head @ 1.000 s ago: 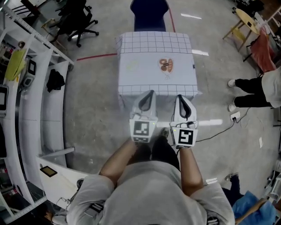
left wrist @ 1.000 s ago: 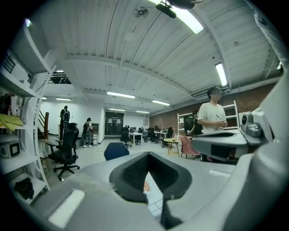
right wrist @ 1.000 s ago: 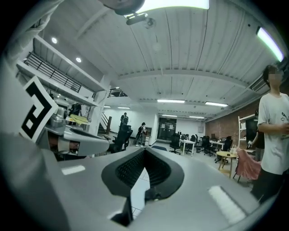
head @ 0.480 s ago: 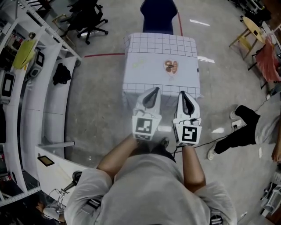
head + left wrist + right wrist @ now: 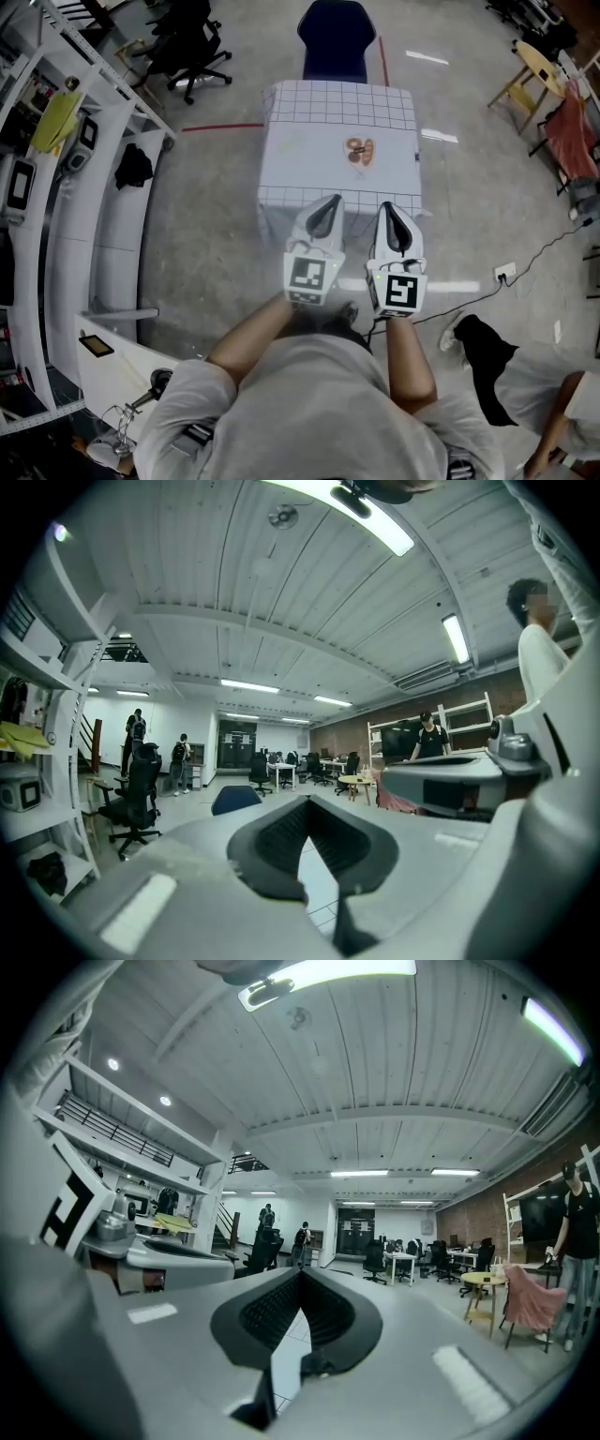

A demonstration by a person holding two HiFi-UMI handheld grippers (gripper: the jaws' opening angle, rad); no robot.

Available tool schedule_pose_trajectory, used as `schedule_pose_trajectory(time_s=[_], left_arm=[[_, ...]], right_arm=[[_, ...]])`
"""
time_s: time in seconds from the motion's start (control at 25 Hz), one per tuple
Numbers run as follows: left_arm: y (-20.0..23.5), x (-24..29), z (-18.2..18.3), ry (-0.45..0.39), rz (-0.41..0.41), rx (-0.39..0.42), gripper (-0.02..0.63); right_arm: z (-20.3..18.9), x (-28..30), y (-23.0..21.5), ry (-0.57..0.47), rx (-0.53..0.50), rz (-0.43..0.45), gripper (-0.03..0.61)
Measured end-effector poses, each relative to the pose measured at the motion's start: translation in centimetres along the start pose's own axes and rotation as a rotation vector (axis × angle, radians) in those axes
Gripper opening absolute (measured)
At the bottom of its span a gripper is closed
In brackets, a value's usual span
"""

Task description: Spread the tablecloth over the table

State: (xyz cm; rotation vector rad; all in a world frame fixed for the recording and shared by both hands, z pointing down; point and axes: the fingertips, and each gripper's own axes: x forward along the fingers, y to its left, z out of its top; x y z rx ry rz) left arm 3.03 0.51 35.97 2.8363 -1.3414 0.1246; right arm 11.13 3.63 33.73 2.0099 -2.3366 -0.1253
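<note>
Shut tight at left gripper (image 5: 327, 204), tips meeting; same at right gripper (image 5: 388, 210). Held level, side by side, at the 6 o'clock edge of the tablecloth (image 5: 323, 141). Spread flat, chair (image 5: 335, 37) at its 12 o'clock.

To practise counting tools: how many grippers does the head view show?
2. The left gripper is at the near edge of the tablecloth; the right gripper is just beside it, to its right. None seems hidden.
</note>
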Motion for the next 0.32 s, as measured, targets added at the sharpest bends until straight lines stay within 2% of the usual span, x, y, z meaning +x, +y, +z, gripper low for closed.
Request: schedule_pose_trajectory(time_s=[0.32], left_arm=[[0.24, -0.75, 0.2, -0.001, 0.022, -0.028, 0.02]], right_arm=[[-0.14, -0.71, 0.17, 0.019, -0.004, 0.009, 0.006]])
